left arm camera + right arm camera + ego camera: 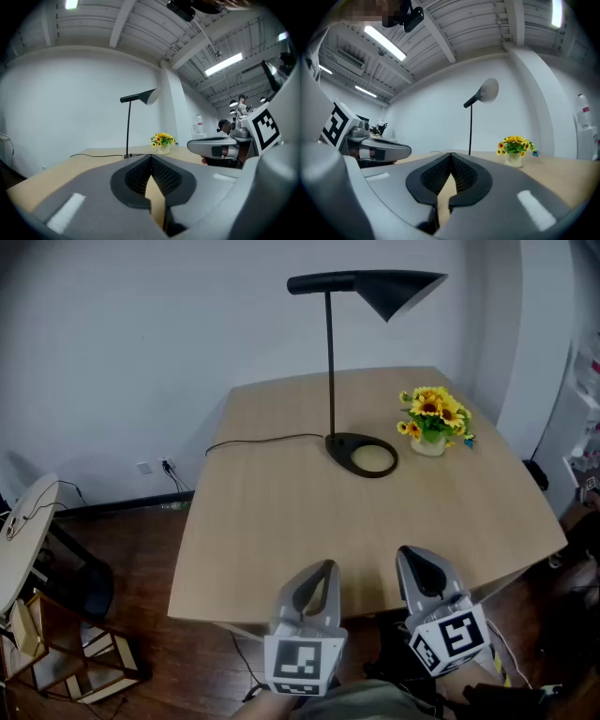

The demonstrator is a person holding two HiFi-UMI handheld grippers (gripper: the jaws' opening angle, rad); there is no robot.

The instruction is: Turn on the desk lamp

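Desk lamp [330,362] stands upper centre on table [281,521]. Your left gripper [322,570] and right gripper [413,561] sit bottom centre, tips pinched together, empty, which suits pressing. Switch not discernible, possibly on the base.

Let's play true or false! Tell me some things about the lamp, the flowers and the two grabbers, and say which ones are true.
The desk lamp stands on the table. True.
The sunflowers are left of the lamp. False: in the head view they sit to its right.
The left gripper holds the lamp. False: it is shut on nothing, near the table's front edge.
The right gripper is shut and empty. True.
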